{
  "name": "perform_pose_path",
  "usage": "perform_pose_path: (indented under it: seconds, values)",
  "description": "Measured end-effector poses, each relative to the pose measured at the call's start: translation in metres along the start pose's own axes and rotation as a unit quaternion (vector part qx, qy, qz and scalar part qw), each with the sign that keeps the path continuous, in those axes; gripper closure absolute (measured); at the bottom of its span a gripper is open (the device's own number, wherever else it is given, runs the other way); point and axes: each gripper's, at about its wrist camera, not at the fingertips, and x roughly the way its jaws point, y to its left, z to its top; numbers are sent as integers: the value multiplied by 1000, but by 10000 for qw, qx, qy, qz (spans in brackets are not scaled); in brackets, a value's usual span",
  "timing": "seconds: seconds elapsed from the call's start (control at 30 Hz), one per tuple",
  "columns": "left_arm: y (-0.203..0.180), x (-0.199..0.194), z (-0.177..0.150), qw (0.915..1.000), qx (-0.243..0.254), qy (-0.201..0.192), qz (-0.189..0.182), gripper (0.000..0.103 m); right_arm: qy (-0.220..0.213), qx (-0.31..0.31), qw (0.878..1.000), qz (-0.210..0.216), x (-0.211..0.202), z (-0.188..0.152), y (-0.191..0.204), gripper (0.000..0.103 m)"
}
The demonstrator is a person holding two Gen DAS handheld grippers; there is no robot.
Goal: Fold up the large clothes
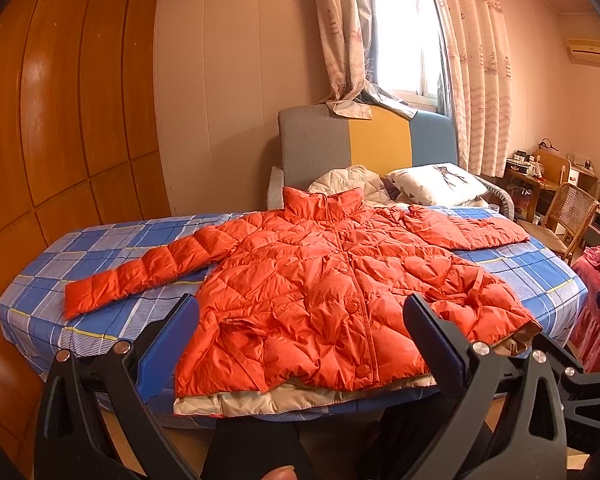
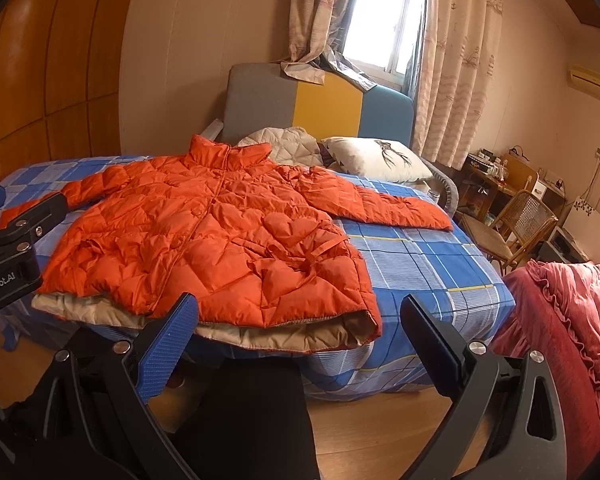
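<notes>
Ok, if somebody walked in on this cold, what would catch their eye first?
The bright orange puffer jacket, spread flat and buttoned up on the blue plaid bed, with both sleeves stretched out sideways and its beige lining showing at the hem. Behind it a grey, yellow and blue headboard stands under the bright window. In front, the left gripper and right gripper both hang open, short of the hem.

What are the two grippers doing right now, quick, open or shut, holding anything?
Left gripper: open, empty, facing the orange jacket.
Right gripper: open, empty.
</notes>
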Motion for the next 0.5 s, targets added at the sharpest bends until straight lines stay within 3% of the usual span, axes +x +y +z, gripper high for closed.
perform_pose_path:
  seconds: [0.5]
  values:
    - [8, 12, -4, 9998, -145, 154, 64, 2, -17, 190, 9998, -20, 9, -2, -11, 3]
